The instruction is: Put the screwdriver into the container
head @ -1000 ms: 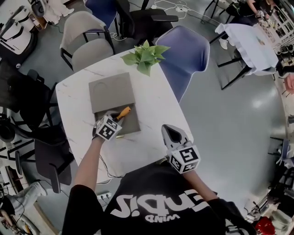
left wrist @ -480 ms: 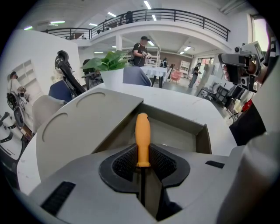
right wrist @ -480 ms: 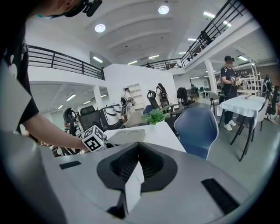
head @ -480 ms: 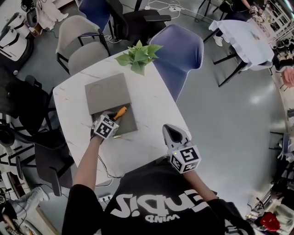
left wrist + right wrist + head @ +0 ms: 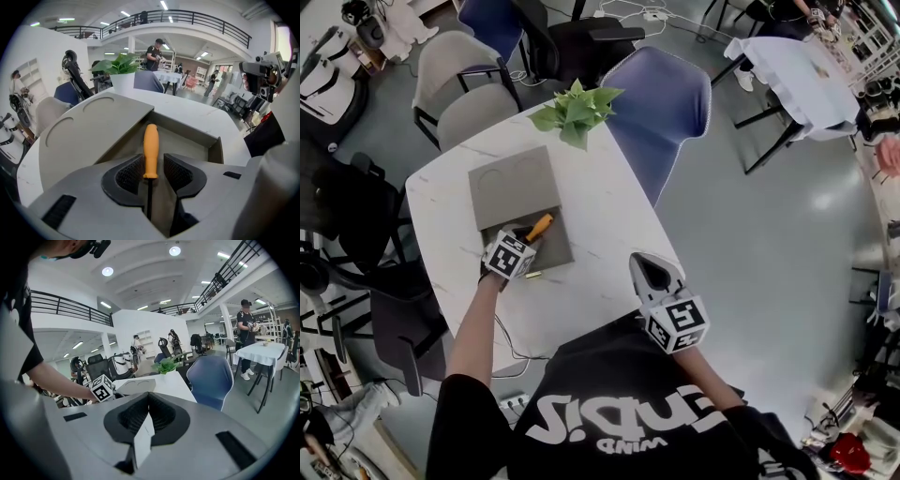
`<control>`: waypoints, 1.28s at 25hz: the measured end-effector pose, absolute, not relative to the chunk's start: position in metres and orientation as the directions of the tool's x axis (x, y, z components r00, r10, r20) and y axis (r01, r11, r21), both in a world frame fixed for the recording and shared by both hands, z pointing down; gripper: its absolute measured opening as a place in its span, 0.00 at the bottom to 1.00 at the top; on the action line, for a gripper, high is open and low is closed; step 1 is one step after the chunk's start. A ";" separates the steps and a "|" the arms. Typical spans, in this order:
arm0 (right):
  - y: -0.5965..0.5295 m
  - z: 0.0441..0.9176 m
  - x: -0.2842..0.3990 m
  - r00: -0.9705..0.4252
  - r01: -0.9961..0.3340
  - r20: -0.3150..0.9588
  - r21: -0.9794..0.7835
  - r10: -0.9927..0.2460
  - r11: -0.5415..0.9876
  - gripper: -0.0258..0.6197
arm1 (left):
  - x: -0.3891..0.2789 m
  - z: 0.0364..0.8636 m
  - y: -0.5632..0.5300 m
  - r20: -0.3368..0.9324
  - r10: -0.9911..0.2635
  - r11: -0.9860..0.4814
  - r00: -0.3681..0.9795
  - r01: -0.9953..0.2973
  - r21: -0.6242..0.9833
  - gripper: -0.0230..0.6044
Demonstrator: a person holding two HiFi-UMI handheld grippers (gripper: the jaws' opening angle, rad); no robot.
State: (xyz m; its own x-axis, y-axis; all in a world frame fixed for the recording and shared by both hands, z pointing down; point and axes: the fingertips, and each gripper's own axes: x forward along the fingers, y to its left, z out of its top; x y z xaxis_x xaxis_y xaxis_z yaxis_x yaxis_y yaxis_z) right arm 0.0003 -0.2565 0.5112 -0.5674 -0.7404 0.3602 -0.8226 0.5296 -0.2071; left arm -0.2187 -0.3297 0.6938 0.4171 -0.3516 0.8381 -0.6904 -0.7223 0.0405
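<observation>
An orange-handled screwdriver [image 5: 150, 150] [image 5: 539, 226] lies lengthwise in the open tray of the grey container [image 5: 187, 133] [image 5: 558, 251], its dark shaft pointing back toward me. My left gripper [image 5: 153, 161] [image 5: 527, 240] sits at the tray's near end. Its jaws are opening, one on each side of the handle's base, with a gap showing on the right side. The container's flat lid [image 5: 514, 186] lies just beyond the tray. My right gripper [image 5: 649, 271] [image 5: 148, 401] hovers off the table's near right edge, shut with nothing in it.
The white marble table [image 5: 614, 220] carries a potted green plant [image 5: 575, 111] at its far edge. A blue chair [image 5: 661, 103] stands behind the table on the right and a grey chair [image 5: 473, 80] on the left. Dark office chairs crowd the left side.
The left gripper stays at the tray's near end with the screwdriver in front of it. The right gripper has not moved. The head view has shifted slightly.
</observation>
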 end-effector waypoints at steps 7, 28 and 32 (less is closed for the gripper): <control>-0.262 0.506 -0.001 -0.608 -0.792 0.351 -0.209 -0.712 0.573 0.06 | -0.227 0.670 -0.331 0.809 -0.449 -0.669 0.379 -0.743 -0.023 0.27; -0.261 0.483 -0.058 -0.797 -0.593 0.277 -0.195 -0.536 0.781 0.06 | -0.233 0.469 -0.267 0.429 -0.841 -0.393 0.329 -0.917 -0.067 0.06; -0.256 0.478 -0.061 -0.815 -0.568 0.263 -0.184 -0.517 0.802 0.06 | -0.232 0.449 -0.237 0.340 -0.897 -0.306 0.281 -0.952 -0.020 0.06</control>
State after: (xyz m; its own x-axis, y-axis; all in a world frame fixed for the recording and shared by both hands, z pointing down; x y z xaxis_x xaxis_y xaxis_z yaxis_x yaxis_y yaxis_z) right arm -0.0607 -0.2562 0.4781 -0.8145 -0.5168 0.2634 -0.5684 0.8018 -0.1843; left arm -0.2317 -0.2369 0.4494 0.2811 -0.8973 0.3402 -0.9519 -0.3058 -0.0200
